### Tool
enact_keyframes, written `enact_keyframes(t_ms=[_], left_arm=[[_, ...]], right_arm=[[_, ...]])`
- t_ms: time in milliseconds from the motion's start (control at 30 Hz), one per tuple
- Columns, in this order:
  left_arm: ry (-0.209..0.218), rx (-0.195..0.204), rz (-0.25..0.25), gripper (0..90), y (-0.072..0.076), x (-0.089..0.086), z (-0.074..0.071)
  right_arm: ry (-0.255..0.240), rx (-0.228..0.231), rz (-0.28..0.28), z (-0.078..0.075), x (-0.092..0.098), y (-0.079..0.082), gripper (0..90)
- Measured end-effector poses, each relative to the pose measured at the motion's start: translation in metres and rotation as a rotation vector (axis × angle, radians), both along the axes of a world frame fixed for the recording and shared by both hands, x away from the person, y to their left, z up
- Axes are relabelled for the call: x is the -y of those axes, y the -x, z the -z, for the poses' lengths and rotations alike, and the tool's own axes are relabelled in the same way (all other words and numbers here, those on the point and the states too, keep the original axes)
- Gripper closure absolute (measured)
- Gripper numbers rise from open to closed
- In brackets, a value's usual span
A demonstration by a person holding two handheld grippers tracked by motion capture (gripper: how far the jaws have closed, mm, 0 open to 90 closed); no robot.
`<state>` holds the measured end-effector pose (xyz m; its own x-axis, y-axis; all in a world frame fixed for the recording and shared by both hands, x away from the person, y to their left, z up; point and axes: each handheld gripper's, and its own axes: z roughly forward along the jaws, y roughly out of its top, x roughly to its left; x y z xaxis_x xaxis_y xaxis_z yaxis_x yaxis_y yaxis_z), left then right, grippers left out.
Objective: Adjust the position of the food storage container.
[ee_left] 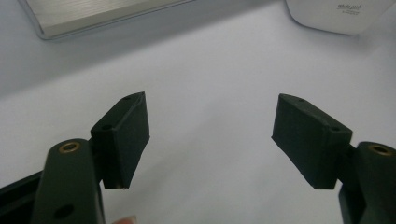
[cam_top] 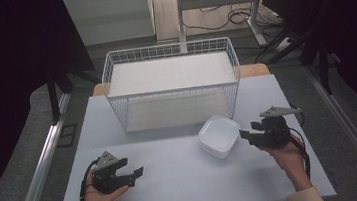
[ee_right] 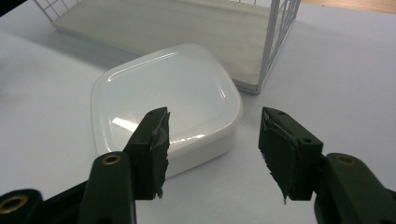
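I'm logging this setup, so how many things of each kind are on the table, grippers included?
White wire basket: 1
White square dish: 1
Hand-held grippers: 2, left gripper and right gripper, both with fingers apart
Total: 4

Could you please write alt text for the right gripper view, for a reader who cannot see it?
The right gripper, jaws open, points at a white square dish with rounded corners on a pale table, one jaw over its near edge. Behind it stands a white wire basket.
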<state>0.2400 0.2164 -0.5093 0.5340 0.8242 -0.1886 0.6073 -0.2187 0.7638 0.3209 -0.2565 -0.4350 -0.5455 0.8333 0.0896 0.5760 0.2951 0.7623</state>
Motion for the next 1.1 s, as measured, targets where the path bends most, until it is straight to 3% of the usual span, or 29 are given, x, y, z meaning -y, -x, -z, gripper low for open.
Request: enact_keyframes(t_ms=[133, 300, 533, 833, 1100], left_arm=[[-0.003, -0.001, 0.003, 26.9, -0.001, 0.000, 0.000], [-0.001, 0.003, 0.008, 26.8, 0.000, 0.001, 0.000], [-0.005, -0.004, 0.012, 26.7, -0.001, 0.002, 0.001], [-0.006, -0.002, 0.009, 26.7, -0.001, 0.002, 0.001], [-0.011, -0.008, 0.016, 26.7, -0.001, 0.003, 0.002]], right_arm=[[0.020, -0.006, -0.010, 0.001, -0.003, -0.006, 49.8], [0.050, -0.038, -0.032, 0.003, -0.005, -0.015, 73.4], [0.080, -0.045, -0.058, 0.004, -0.009, -0.032, 88.4], [0.106, -0.038, -0.075, 0.010, -0.014, -0.058, 89.7], [0.176, -0.032, -0.086, 0.022, -0.019, -0.076, 89.8]])
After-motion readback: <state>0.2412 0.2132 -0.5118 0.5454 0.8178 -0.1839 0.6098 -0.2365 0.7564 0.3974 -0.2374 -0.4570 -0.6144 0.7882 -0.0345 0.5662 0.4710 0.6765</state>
